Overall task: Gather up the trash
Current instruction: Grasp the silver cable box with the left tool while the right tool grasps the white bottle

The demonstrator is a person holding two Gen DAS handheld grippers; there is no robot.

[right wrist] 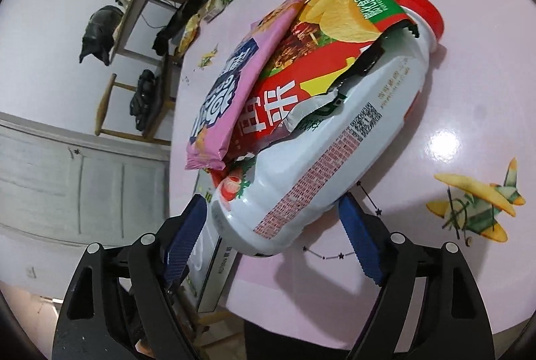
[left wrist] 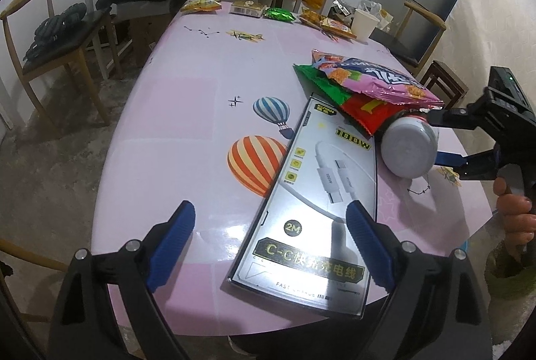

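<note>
Gathering step: trash piled on the tabletop (left wrist: pixel 187 98) — bottle (right wrist: pixel 321 152) under snack wrappers (right wrist: pixel 268 65), beside the cable box (left wrist: pixel 321 192). Right tool (right wrist: pixel 273 239) spread, straddling the bottle's base; left tool (left wrist: pixel 271 242) spread, empty. Next — fetch the far wrappers.

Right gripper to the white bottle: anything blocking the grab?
Nothing between them: the right gripper stands open with the white plastic bottle, lying on its side, between its blue pads. But the red-and-green chip bag and pink snack bag lie draped over it.
</note>
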